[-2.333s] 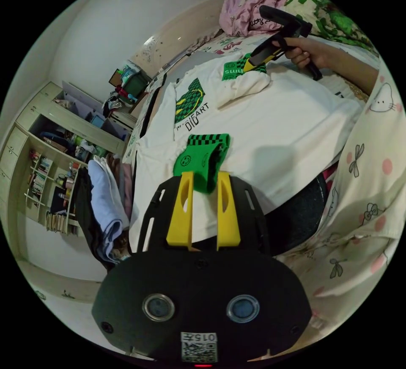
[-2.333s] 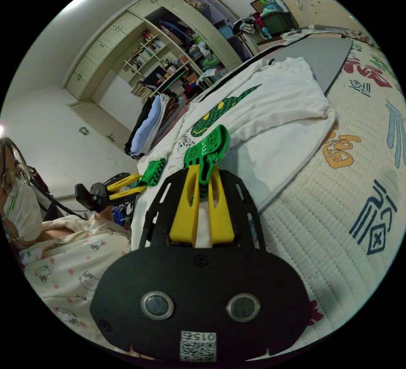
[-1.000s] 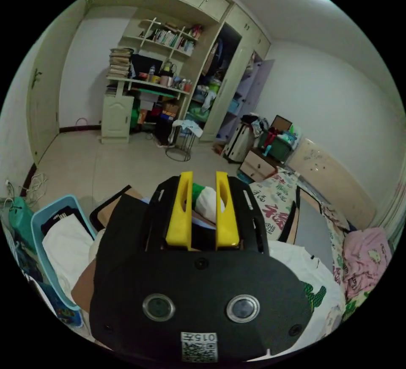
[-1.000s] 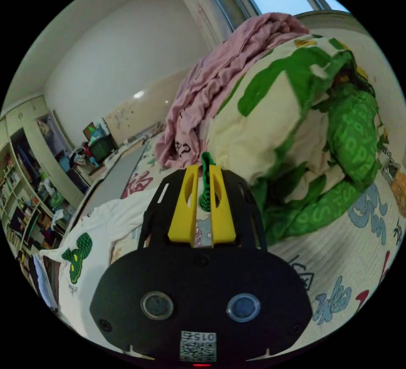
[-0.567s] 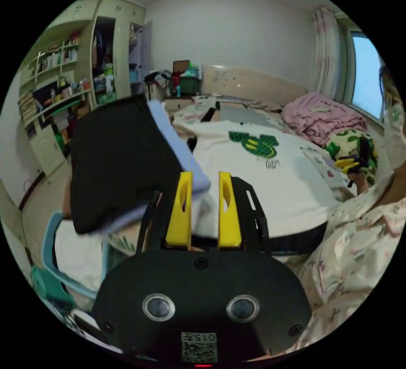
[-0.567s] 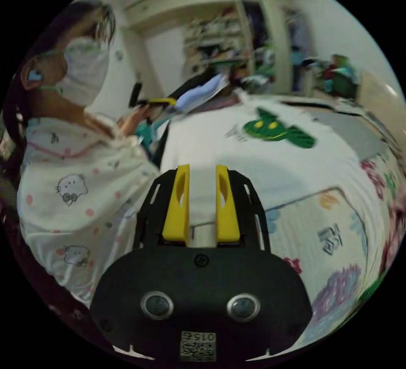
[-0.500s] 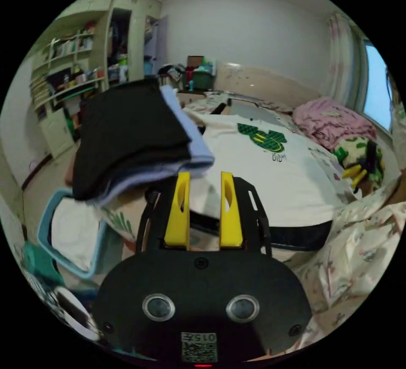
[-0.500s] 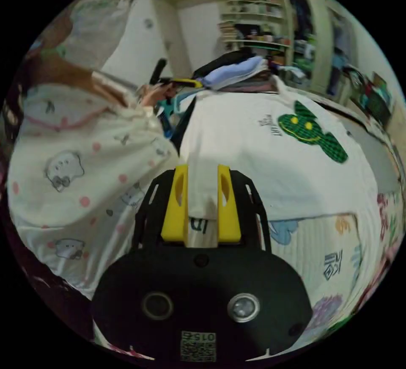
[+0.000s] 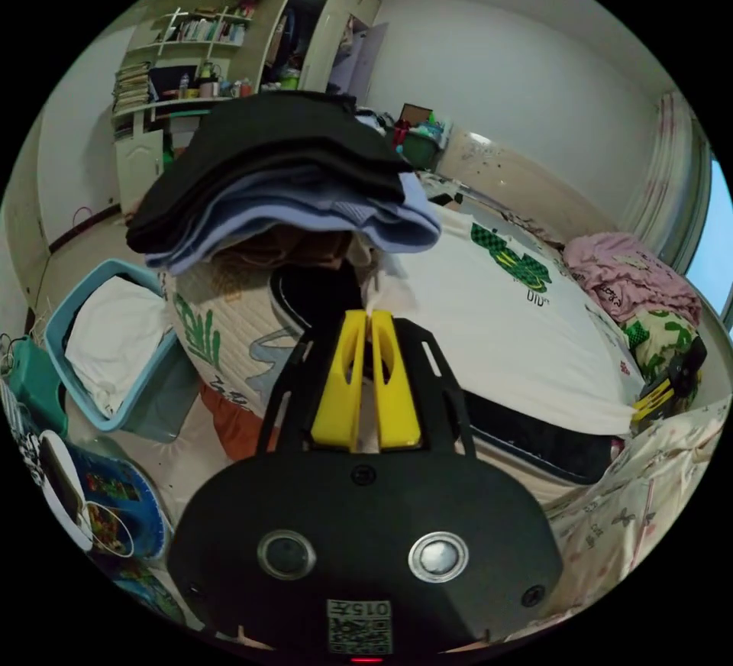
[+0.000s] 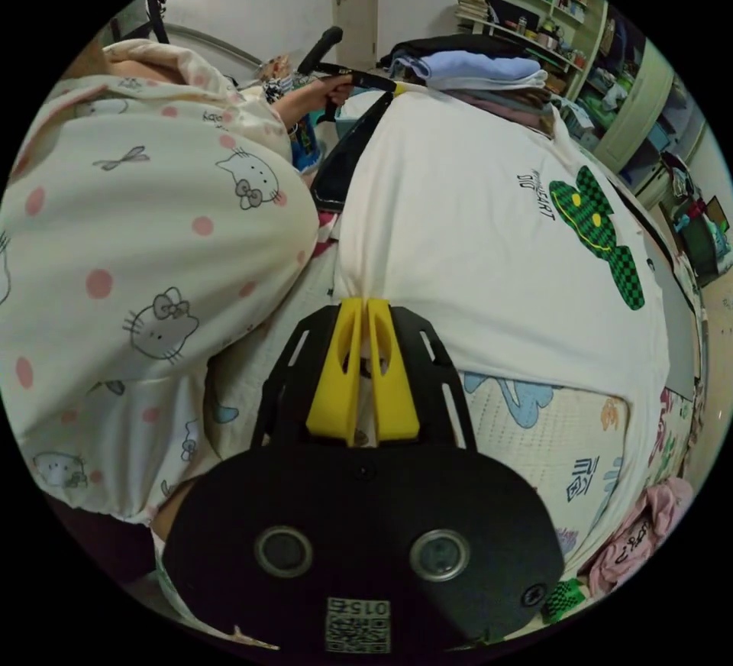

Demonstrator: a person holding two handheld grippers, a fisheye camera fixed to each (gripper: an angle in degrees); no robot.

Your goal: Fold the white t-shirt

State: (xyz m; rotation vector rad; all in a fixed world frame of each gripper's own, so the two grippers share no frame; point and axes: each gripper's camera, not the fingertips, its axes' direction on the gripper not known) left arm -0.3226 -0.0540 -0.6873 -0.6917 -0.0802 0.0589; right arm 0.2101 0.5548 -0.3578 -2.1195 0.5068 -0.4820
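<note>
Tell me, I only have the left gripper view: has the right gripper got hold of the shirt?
Observer: Yes. In the right gripper view the right gripper is shut on the white t-shirt at its near edge.
Operator: Is that edge flat between the grippers?
Observer: Mostly. It runs fairly straight to the left gripper, with a small pucker at the right gripper.
Operator: Anything crowding the right gripper?
Observer: The person's patterned sleeve sits close beside it.

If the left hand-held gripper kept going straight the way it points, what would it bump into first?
Likely the stack of folded clothes just beyond the left hand-held gripper, which is shut on the white t-shirt's corner; depth is unclear.
</note>
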